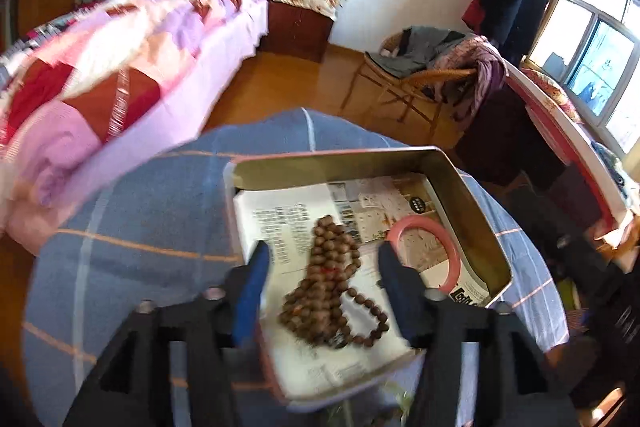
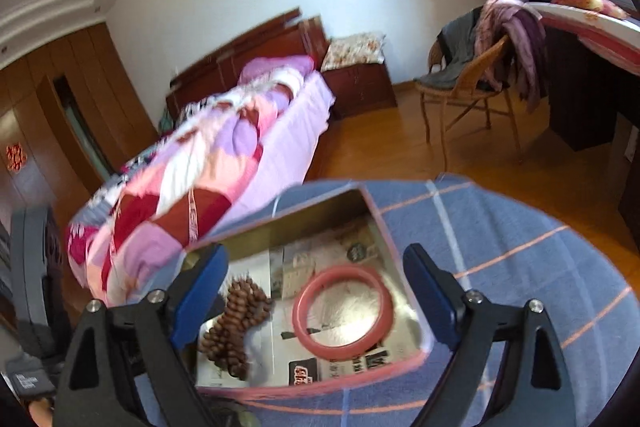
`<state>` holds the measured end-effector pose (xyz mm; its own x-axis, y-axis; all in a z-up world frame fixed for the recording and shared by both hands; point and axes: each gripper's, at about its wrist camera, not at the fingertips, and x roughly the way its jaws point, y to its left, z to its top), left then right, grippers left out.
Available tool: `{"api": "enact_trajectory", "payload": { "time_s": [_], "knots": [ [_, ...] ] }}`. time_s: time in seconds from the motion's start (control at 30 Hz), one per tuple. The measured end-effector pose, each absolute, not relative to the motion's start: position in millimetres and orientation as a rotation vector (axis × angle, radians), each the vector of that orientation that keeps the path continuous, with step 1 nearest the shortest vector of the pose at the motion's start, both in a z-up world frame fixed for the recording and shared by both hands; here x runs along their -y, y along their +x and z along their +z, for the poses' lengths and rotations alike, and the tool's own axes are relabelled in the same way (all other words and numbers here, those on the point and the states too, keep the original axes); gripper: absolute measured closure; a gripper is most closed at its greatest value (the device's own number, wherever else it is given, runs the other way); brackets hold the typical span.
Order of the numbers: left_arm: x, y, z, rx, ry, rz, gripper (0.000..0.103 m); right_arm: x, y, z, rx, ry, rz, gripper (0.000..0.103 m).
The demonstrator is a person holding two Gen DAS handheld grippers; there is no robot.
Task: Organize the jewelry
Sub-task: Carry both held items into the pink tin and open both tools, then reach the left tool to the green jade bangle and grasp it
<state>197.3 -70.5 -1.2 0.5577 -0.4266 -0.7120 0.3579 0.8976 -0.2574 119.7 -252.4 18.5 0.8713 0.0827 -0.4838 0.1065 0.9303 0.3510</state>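
Inside the open metal tin [image 1: 472, 211], on the printed paper lining [image 1: 288, 227], two pieces of jewelry: a heap of brown wooden beads [image 1: 332, 279] toward one side and a pink bangle [image 1: 428, 251] just beside it, apart from the beads by a narrow strip of paper. Tin resting on a blue checked cloth [image 1: 132, 227], near its edge.

Left gripper [image 1: 322, 267] held above the beads, fingers spread wide on both sides of the heap, pinching nothing. Right gripper [image 2: 316, 291] above the bangle [image 2: 343, 313], also spread wide and empty, with the ring framed between the two blue pads [image 2: 434, 295]. No contact with either piece visible in either view.

Judged from this: both items already in the tin, so probably the arranging or tidying stage, not the collecting one.

To do it well: best to come down straight over one side of the bangle and to close across the band, not across the whole ring, because a smooth hard ring can slip out. For the beads [image 2: 236, 323], better to pinch several strands together near the middle of the heap, then to lift slowly, since loose loops may trail and catch on the tin wall. Important also not to push the tin toward the cloth edge.
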Motion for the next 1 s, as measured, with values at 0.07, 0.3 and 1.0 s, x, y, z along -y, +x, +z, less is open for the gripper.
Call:
{"api": "enact_trajectory", "payload": {
  "time_s": [0.07,0.3,1.0],
  "knots": [
    [61,180,9,-0.835,-0.063,-0.429,0.037,253,107,29,-0.507,0.359,-0.049,0.011],
    [36,137,15,-0.824,-0.027,-0.359,0.036,246,55,22,-0.566,0.299,-0.137,0.011],
    [26,39,12,-0.782,0.094,-0.283,0.036,192,-33,13,-0.609,0.165,-0.107,0.013]
  ]
}}
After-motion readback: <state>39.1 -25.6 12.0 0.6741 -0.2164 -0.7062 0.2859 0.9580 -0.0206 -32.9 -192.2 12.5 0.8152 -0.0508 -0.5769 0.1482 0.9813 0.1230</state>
